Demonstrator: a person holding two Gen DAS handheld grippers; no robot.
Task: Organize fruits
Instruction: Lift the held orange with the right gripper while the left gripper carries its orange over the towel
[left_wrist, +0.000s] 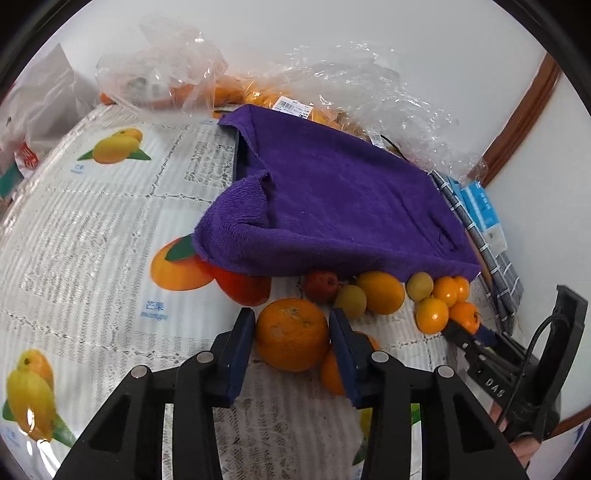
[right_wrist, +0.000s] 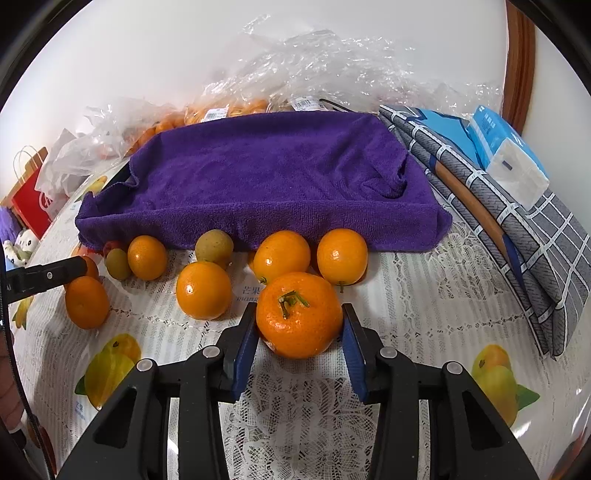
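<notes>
Fuzzy purple cloth towel, crinkly clear plastic bags, glossy oranges

A fruit-print tablecloth bears loose oranges and a purple towel.

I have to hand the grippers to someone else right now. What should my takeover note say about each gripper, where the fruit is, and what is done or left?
Left gripper: jaws closed on a rough-skinned orange on the table.
Right gripper: closed on a stemmed mandarin, also on the table.
Fruit: the loose pieces lie scattered on the tablecloth along the front edge of the purple towel; more sit in plastic bags behind it.
Done: nothing visibly sorted.
Left: lift both held fruits, then group the remainder.
</notes>
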